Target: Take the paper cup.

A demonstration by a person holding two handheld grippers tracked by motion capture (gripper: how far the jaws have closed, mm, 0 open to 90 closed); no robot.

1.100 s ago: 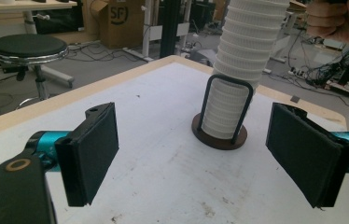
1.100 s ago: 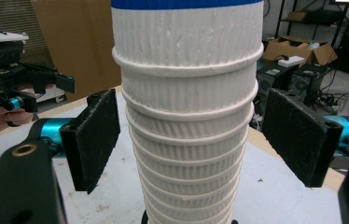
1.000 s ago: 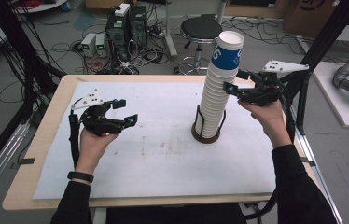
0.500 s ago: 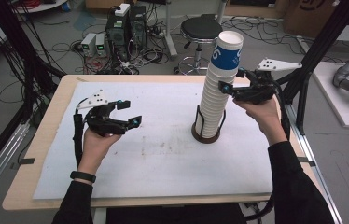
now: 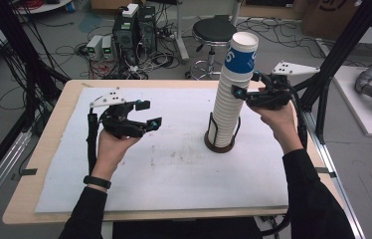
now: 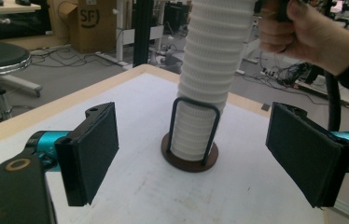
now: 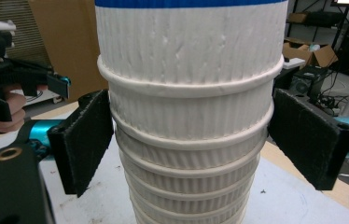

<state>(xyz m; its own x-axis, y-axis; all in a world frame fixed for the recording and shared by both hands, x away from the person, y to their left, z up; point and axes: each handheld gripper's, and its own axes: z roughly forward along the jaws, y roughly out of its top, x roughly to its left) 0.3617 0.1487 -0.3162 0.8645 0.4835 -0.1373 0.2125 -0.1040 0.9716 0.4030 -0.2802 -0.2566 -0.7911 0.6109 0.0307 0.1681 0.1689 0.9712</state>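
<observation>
Since earlier frame: left gripper (image 5: 146,113) shifted slightly toward cup stack (image 5: 231,99), jaws apart, nothing between. Right gripper (image 7: 189,135) jaws just been opening; now straddle stack below blue-banded top cup (image 5: 242,54), pads look just clear of ribbed wall, so no grip yet. Stack stands upright in wire holder (image 6: 190,154) on round brown base, mid-table. We'd square pads on one rim, close gently, lift straight up so lower cups stay seated.

Only the cup stack (image 5: 231,94) interrupts the bare white mat (image 5: 164,169).
</observation>
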